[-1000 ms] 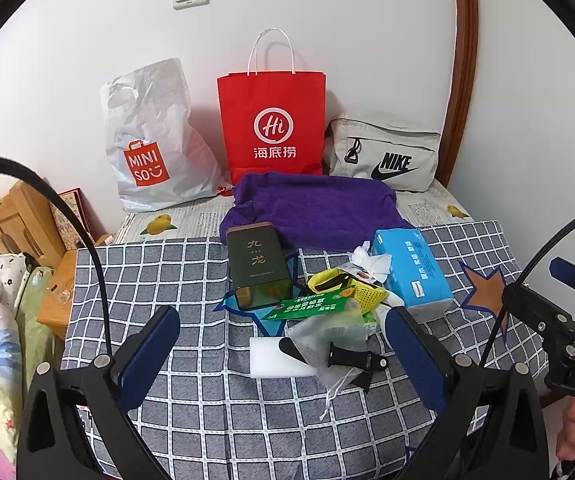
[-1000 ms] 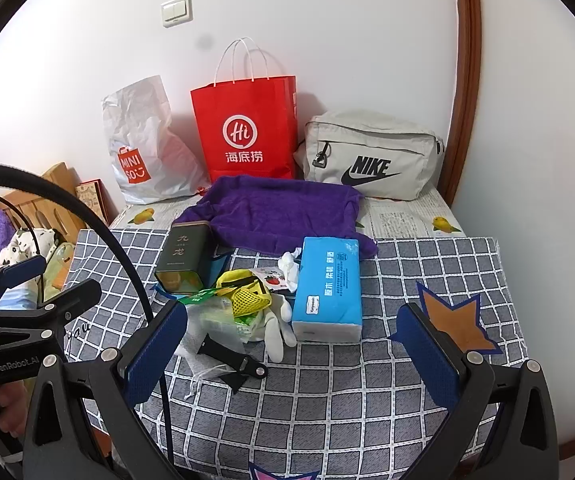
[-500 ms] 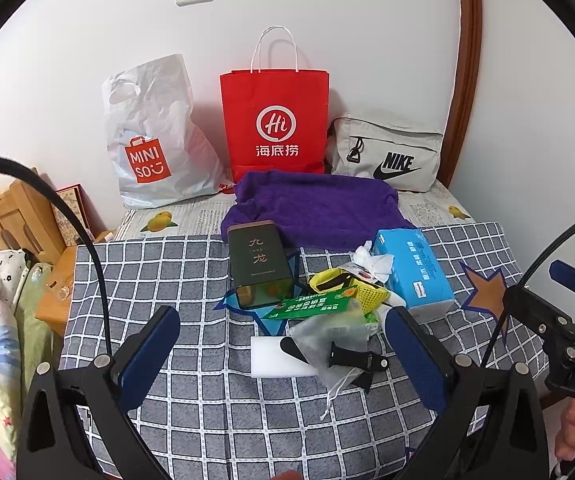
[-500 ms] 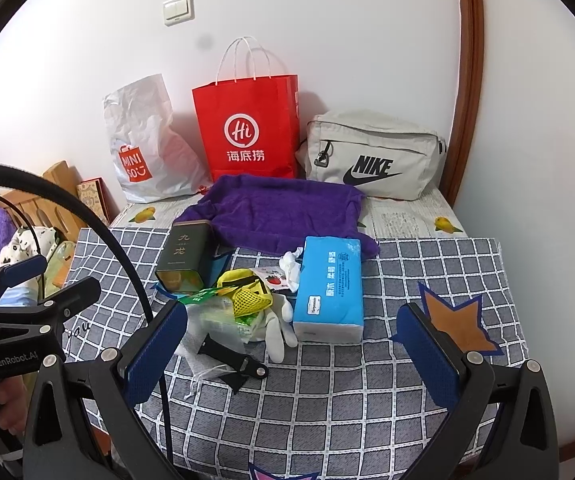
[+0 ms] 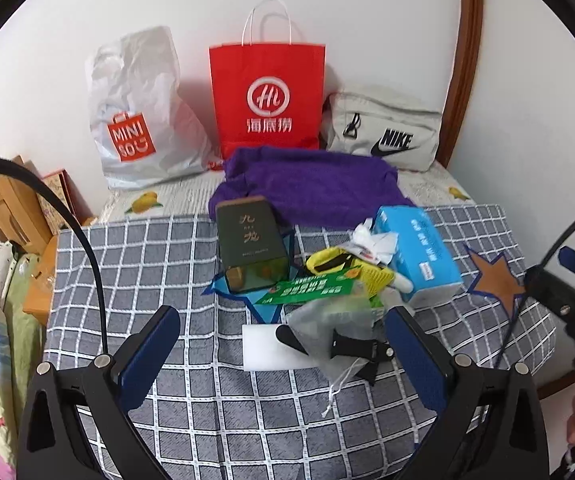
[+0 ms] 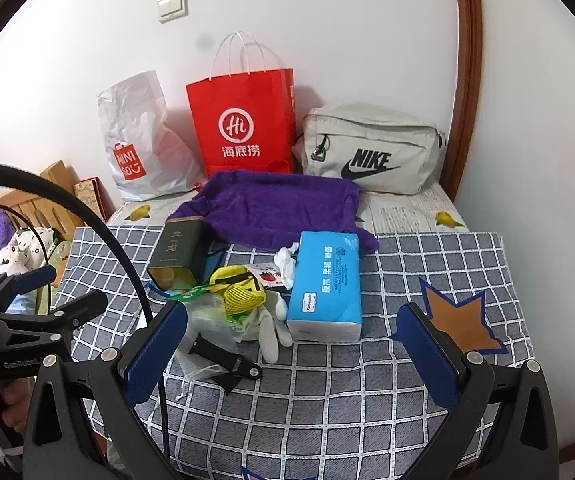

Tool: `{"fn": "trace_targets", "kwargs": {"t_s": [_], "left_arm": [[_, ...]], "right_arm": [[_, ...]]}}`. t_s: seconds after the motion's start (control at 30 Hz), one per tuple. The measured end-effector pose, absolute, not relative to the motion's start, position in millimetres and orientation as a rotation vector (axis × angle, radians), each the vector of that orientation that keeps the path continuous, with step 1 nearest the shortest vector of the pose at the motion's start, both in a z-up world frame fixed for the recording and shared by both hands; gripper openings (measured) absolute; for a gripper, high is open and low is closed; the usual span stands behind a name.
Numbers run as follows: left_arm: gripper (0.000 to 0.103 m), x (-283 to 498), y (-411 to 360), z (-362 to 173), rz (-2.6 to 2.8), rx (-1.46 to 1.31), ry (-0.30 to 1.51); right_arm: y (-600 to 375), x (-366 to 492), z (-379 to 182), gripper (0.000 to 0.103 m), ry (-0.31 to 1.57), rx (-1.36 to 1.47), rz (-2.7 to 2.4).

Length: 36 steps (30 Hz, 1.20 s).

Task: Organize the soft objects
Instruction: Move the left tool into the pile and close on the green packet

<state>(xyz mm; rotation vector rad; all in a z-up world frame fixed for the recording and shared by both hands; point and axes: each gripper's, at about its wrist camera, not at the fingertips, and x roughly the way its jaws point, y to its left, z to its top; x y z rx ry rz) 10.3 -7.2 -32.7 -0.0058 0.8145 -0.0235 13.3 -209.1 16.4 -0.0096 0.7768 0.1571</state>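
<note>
Soft objects heaped mid-worktop (image 6: 367, 420), none sorted yet: purple towel (image 6: 279, 208) at far edge, blue tissue pack (image 6: 325, 284) right, yellow mesh (image 6: 243, 294), white glove (image 6: 271, 336). Three bags against far wall. Left tongs (image 5: 287, 360) and right tongs (image 6: 291, 354) gaping wide, holding nothing. Everything left to do.

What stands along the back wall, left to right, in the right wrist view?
White Miniso bag → red paper bag → grey Nike bag.
</note>
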Motion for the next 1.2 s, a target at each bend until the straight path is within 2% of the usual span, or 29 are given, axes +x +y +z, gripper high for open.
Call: {"fn": "trace_targets", "kwargs": {"t_s": [0.3,0.43,0.53,0.8,1.03,1.1,1.17,1.2], "left_arm": [[0.101,39,7,-81,-0.025,-0.046,0.923],[0.096,50,10,-98,-0.041,-0.065,0.958],[0.088,60,9,-109,-0.055,-0.058,0.976],[0.087,81,-5,-119,-0.107,-0.002,0.957],[0.086,92,-41,-125,-0.128,0.196,0.924],[0.076,96,-44,-125,-0.132,0.21,0.915],[0.058,100,-43,-123,-0.148,0.193,0.911],[0.054,102,-41,-122,-0.157,0.174,0.912]], "right_arm": [[-217,35,-13,0.103,0.845,0.003,0.135],[-220,45,-29,0.103,0.879,0.001,0.127],[-221,52,-40,0.103,0.902,-0.004,0.125],[-222,68,-58,0.103,0.94,-0.019,0.128],[-226,80,-73,0.103,0.971,-0.014,0.125],[-229,82,-76,0.103,0.984,-0.008,0.123],[-232,85,-79,0.103,0.991,-0.002,0.122],[-233,86,-81,0.103,0.995,0.002,0.12]]}}
